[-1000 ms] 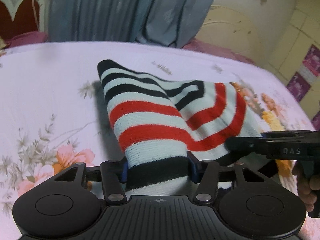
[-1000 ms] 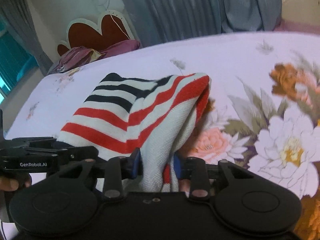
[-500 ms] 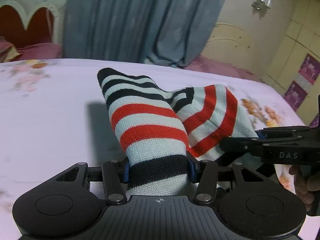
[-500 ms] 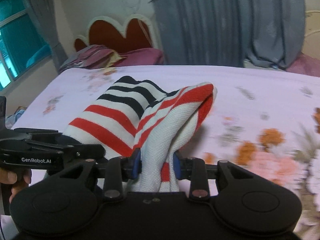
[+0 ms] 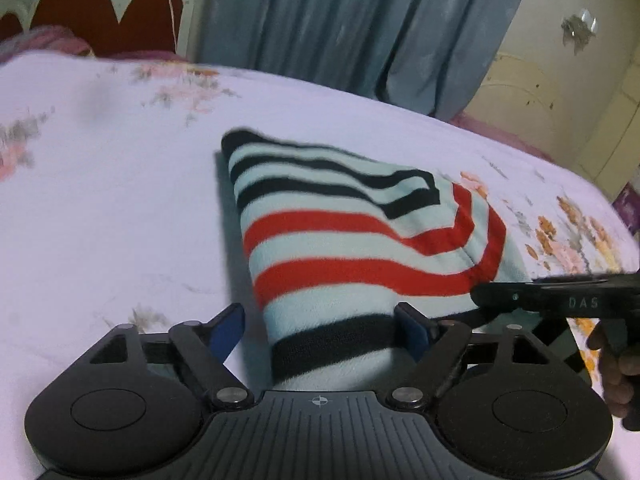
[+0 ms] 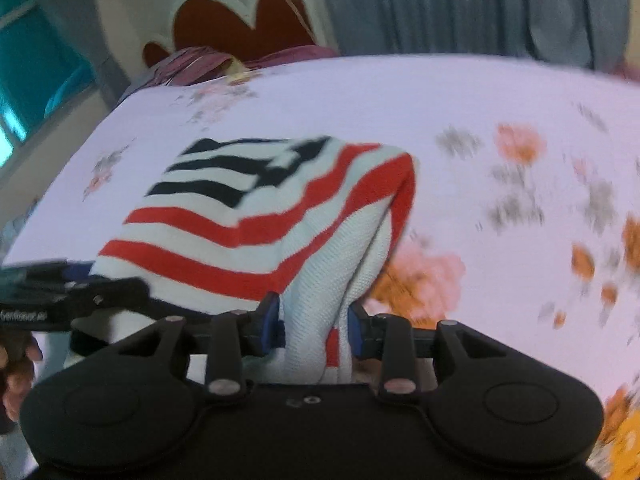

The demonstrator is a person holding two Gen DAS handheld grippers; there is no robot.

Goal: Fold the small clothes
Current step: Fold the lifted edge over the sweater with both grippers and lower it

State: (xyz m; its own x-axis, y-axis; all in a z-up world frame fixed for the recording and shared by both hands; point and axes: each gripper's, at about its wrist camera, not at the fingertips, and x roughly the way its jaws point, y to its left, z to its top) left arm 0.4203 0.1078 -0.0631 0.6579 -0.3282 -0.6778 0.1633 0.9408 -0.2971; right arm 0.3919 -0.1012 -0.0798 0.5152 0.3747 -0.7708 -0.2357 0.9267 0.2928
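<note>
A small knit garment (image 5: 360,232) with red, black and pale stripes lies folded over on the floral bedsheet (image 5: 100,200). My left gripper (image 5: 320,314) is at its near black-banded edge, and the jaws are opening. The left pad (image 5: 228,328) stands clear of the cloth while the right pad still touches it. In the right wrist view the same garment (image 6: 240,220) bunches up between the pads of my right gripper (image 6: 314,306), which is shut on its white edge. The right gripper's black body (image 5: 580,302) shows at the left view's right edge, with a hand behind it.
The bedsheet (image 6: 500,92) stretches wide to the left and far side of the garment. A red scalloped headboard (image 5: 100,12) and purple pillows (image 6: 192,64) stand at the far end. A grey curtain (image 5: 360,20) hangs behind the bed.
The left jaws have spread and the left pad has come off the cloth. Both grippers carried the garment across the bed and lower, so it now rests flatter on the sheet.
</note>
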